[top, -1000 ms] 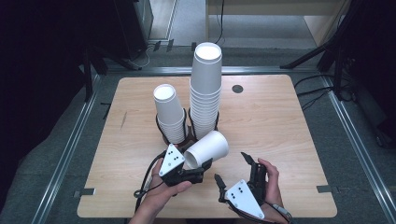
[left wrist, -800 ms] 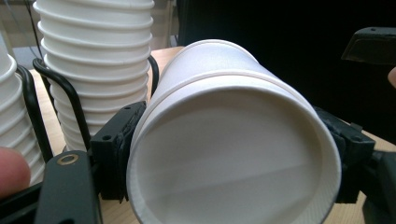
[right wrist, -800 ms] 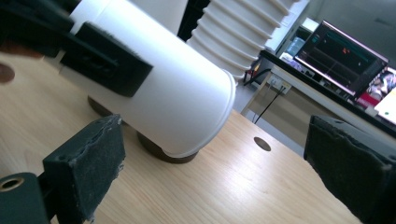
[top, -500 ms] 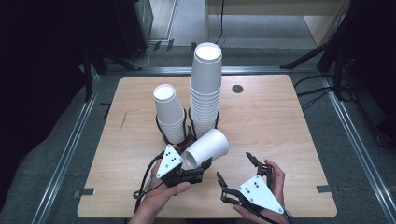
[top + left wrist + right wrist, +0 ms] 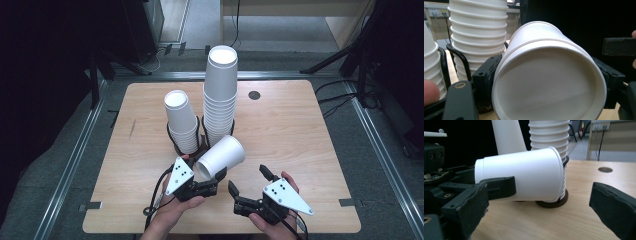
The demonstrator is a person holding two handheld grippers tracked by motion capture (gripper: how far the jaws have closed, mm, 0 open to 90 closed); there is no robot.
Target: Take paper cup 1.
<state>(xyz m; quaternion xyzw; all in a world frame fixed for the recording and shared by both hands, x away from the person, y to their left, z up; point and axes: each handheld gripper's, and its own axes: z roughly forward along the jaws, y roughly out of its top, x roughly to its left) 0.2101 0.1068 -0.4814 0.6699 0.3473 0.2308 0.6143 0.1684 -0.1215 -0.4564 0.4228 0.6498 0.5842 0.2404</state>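
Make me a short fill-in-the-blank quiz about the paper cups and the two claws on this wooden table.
1. The left claw is shut on a single white paper ____, held on its side.
2. The right claw has its jaws ____, with nothing between them.
3. Of the two stacks of white paper cups, the tall stack stands to the ____ of the short stack in the high view.
4. Both stacks stand on the light ____ table.

Missing words: cup; open; right; wooden

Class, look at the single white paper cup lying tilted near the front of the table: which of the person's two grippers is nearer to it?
Left. The left gripper is shut on the cup near its base. The right gripper, jaws open, sits beside the cup without touching it.
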